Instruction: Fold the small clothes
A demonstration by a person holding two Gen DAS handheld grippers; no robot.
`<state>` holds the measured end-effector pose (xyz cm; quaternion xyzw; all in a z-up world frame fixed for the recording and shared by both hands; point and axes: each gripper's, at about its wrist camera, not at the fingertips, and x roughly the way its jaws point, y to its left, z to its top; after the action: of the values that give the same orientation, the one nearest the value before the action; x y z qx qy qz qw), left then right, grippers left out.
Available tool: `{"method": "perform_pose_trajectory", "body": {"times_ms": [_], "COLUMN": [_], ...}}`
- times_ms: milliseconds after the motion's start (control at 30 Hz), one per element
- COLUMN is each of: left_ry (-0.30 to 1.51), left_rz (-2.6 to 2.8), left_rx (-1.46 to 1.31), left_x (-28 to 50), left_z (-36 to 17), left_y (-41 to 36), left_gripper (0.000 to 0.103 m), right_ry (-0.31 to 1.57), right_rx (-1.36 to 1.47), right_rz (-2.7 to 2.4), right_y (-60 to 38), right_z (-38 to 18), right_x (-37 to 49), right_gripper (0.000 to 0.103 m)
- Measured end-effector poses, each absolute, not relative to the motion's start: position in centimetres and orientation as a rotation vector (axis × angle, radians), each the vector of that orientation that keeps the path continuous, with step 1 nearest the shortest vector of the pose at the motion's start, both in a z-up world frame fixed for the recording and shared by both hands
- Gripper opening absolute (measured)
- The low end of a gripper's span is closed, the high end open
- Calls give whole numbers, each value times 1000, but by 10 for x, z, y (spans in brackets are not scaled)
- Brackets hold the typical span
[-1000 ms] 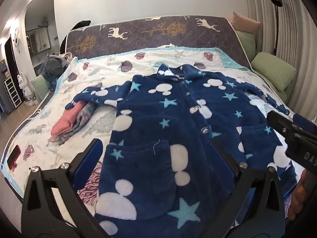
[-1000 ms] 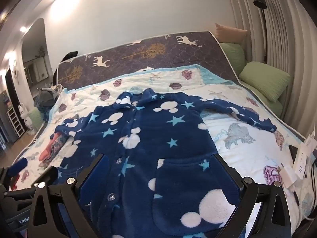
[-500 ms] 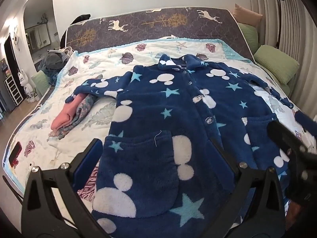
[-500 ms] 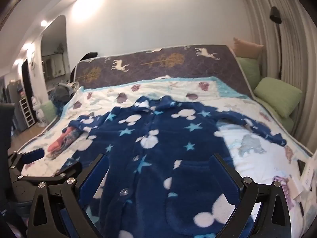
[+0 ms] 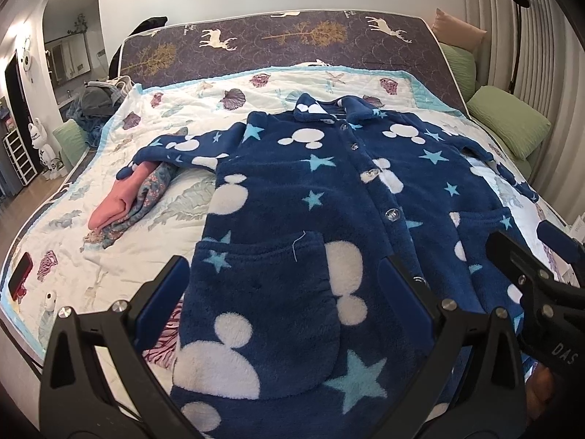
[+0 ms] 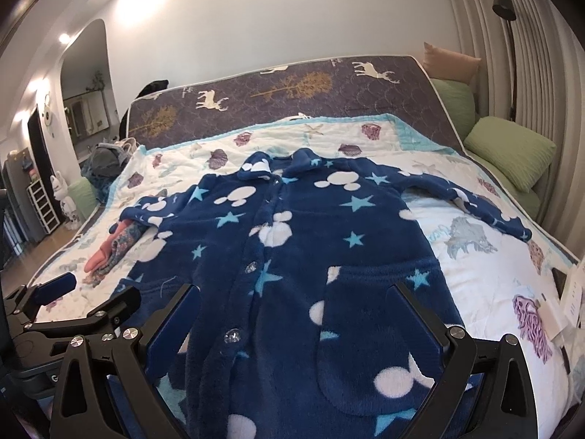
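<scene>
A blue fleece robe (image 5: pixel 314 197) with white mouse-head shapes and pale stars lies spread flat, front up and buttoned, on a bed (image 5: pixel 256 87) covered by a white quilt printed with shells. Its collar points toward the far end, where a purple mattress (image 5: pixel 292 47) with deer and tree prints leans upright against the wall. One sleeve stretches to the left over a small pile of folded clothes (image 5: pixel 124 205), pink and flowered; the other sleeve (image 6: pixel 475 201) reaches right across the quilt. Green pillows (image 6: pixel 512 150) line the right edge of the bed beside a ribbed wall and a black floor lamp (image 6: pixel 506 3). On the left an arched doorway (image 6: pixel 87 84) opens to another room, with a white cat figure (image 5: pixel 38 139) on the floor.

The left tongs (image 5: pixel 283 289) are spread wide above the robe's hem, over one pocket, holding nothing. The right tongs (image 6: pixel 298 314) are likewise spread above the other pocket, empty.
</scene>
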<state>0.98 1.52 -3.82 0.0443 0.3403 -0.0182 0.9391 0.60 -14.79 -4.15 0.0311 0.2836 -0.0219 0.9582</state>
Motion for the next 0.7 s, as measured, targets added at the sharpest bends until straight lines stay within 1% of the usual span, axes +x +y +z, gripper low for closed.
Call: {"method": "perform_pose_trajectory", "body": {"times_ms": [700], "left_ry": [696], "left_rz": [-54], "left_rx": [72], "left_x": [6], "left_z": [-38], "left_y": [23], "left_gripper": [102], "right_ry": [615], "right_rx": [60], "right_rz": [-67], "right_y": [-142], "right_z": [-46], "right_x": [7], "right_gripper": [103]}}
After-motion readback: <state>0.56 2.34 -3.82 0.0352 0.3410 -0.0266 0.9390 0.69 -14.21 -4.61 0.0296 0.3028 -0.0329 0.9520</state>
